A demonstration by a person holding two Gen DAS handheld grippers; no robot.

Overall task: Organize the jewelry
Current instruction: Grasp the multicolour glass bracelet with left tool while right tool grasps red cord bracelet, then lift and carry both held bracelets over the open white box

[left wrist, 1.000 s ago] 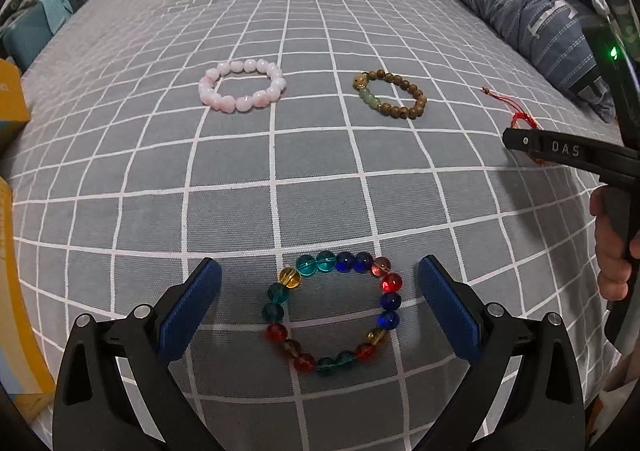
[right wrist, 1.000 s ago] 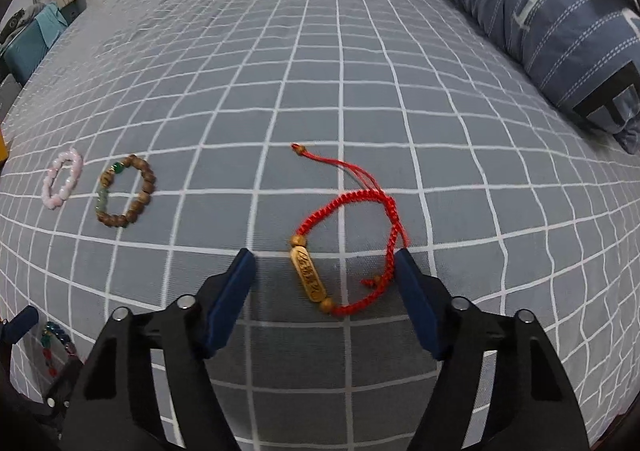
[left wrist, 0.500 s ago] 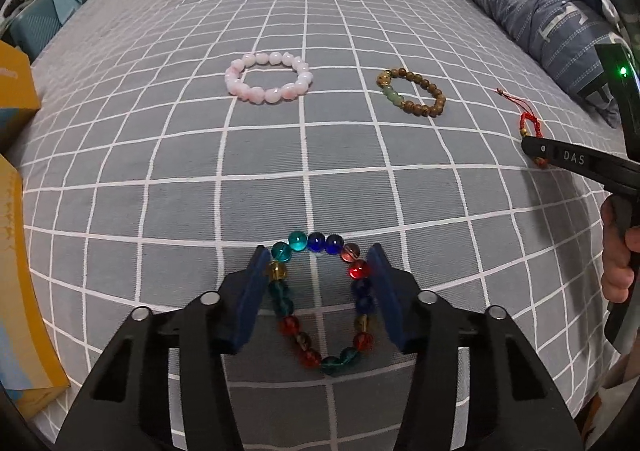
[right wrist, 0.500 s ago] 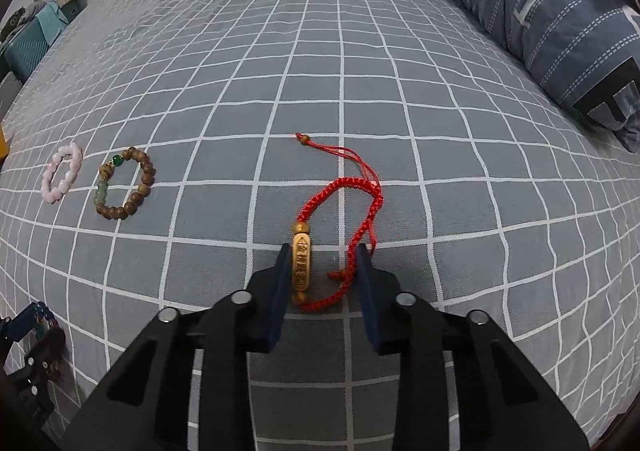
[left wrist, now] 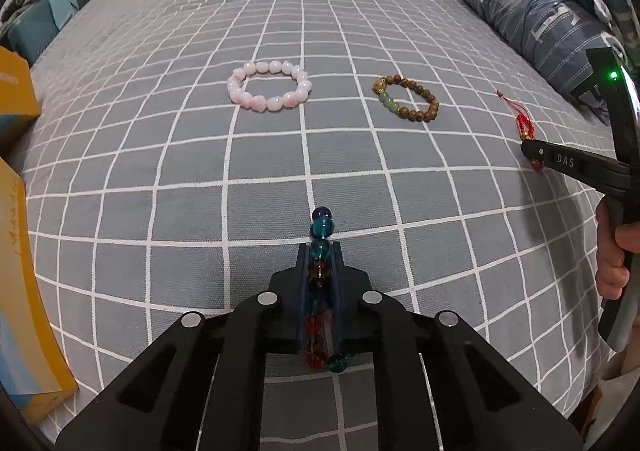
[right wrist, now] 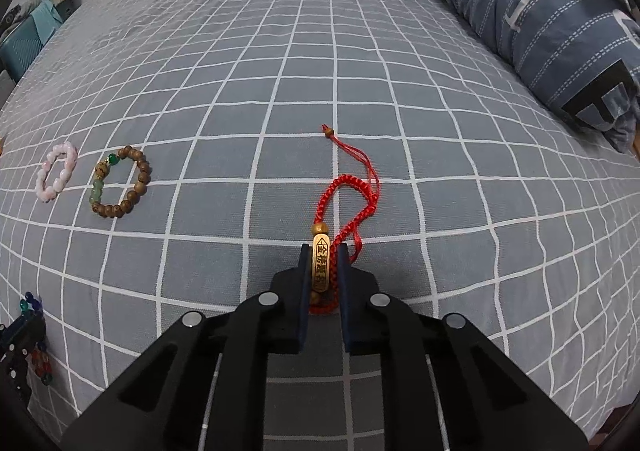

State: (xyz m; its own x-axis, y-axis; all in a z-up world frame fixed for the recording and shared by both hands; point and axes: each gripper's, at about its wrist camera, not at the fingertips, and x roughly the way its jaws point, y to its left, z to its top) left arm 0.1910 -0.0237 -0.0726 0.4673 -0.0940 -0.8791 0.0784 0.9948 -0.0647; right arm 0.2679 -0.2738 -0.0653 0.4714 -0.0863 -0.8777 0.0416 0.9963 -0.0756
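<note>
Left claw (left wrist: 320,263): jaws just closed, clamping multicoloured glass-bead bracelet (left wrist: 321,229). Right claw (right wrist: 323,265): jaws just closed, gripping red cord bracelet (right wrist: 344,191) at gold charm (right wrist: 322,261). Step: pickup; next, lift both clear of bed (right wrist: 280,71).

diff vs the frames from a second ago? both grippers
Both grippers' jaws have just been closing, each on a bracelet. The left gripper squeezed the multicolored glass-bead bracelet from a round loop into a narrow line. The right gripper clamped the red cord bracelet across its gold charm, folding the loop. The pink bead bracelet and wooden bead bracelet lie as before on the bedspread.
</note>
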